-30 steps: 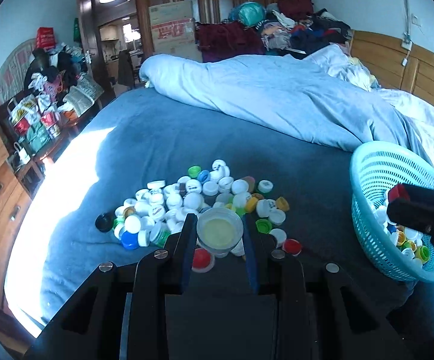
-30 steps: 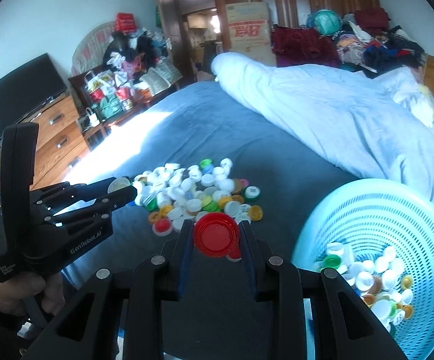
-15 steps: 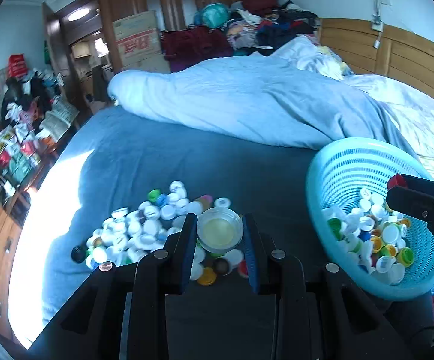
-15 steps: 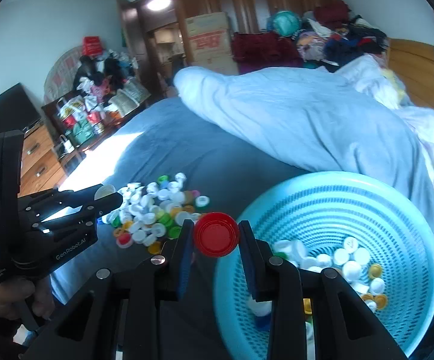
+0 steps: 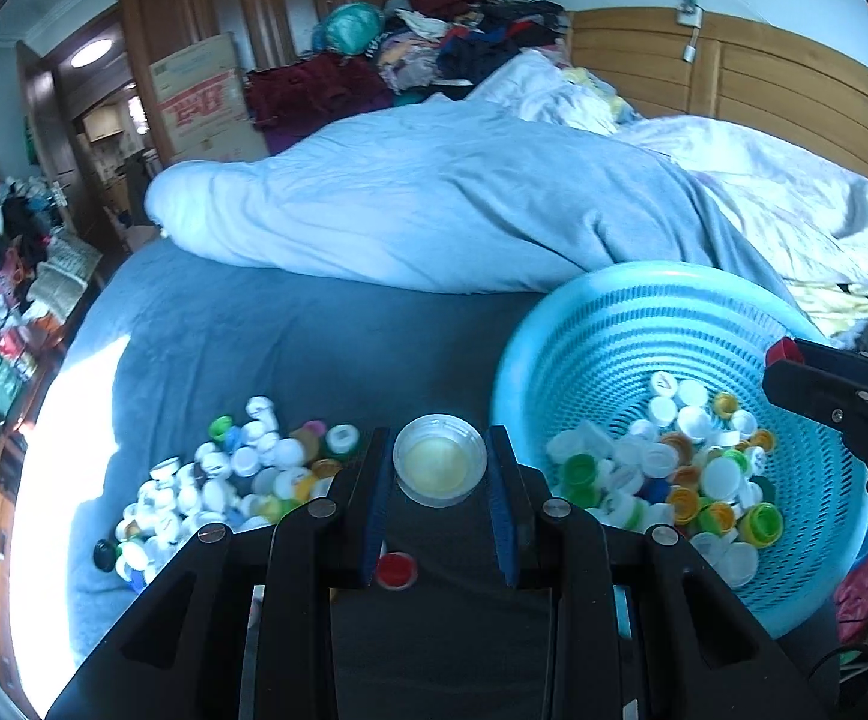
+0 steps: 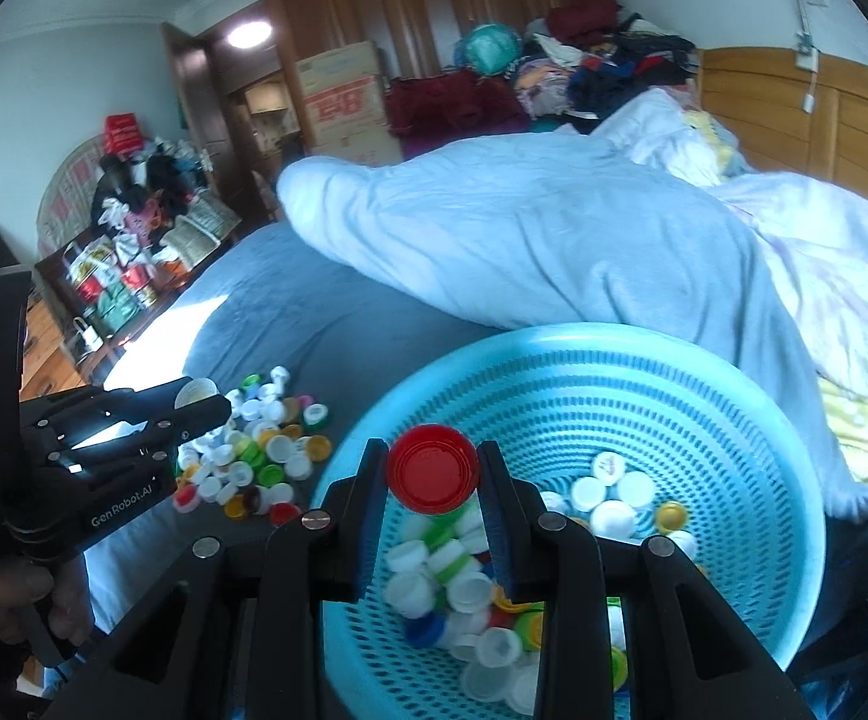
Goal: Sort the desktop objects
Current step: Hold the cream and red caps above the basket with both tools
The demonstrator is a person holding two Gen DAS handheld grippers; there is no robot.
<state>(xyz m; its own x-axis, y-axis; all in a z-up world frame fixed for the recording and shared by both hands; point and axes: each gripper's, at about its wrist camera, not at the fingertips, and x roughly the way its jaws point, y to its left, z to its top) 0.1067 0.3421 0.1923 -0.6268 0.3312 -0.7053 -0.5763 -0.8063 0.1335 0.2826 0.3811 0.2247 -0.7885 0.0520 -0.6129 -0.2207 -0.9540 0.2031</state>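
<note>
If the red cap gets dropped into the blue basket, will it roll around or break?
The red cap, pinched in the right gripper, looks like small hard plastic, so it probably won't break. It is round and flat, so it may bounce or slide down the sloped wall of the blue basket, then likely settle among the other caps piled at the bottom.

The bed (image 5: pixel 290 330) had a dark blue cover. On it lay a heap of loose bottle caps (image 5: pixel 224 480), a turquoise basket (image 5: pixel 626 324) beside them, and a rumpled pale quilt (image 5: pixel 434 210) behind.
</note>
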